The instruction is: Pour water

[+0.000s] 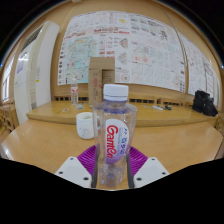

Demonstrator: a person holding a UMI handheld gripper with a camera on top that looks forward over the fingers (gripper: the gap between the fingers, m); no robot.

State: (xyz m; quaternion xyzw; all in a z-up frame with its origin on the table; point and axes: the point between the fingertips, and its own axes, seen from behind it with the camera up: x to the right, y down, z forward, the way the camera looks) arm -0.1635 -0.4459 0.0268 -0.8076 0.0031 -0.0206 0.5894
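While a clear plastic bottle (116, 135) with a white cap and a label printed in red letters is held upright between the two fingers of the gripper (113, 170), both purple pads (92, 156) are seen pressed against its lower sides, so the gripper is closed on the bottle. Whether the bottle's base rests on the table cannot be told, since it is hidden low between the fingers. A pale wooden table (45, 145) is spread out ahead of the fingers. Just beyond the bottle and slightly to its left, a small white cup (86, 124) is set on that table, apart from the bottle. Farther back, a second wooden surface (60, 112) is seen, on which a tall brown box-like object (101, 76) is stood upright, with a small clear container (74, 96) beside it to the left. The wall behind is covered by large printed sheets (120, 45). A dark bag-like object (204, 102) is placed far off to the right.
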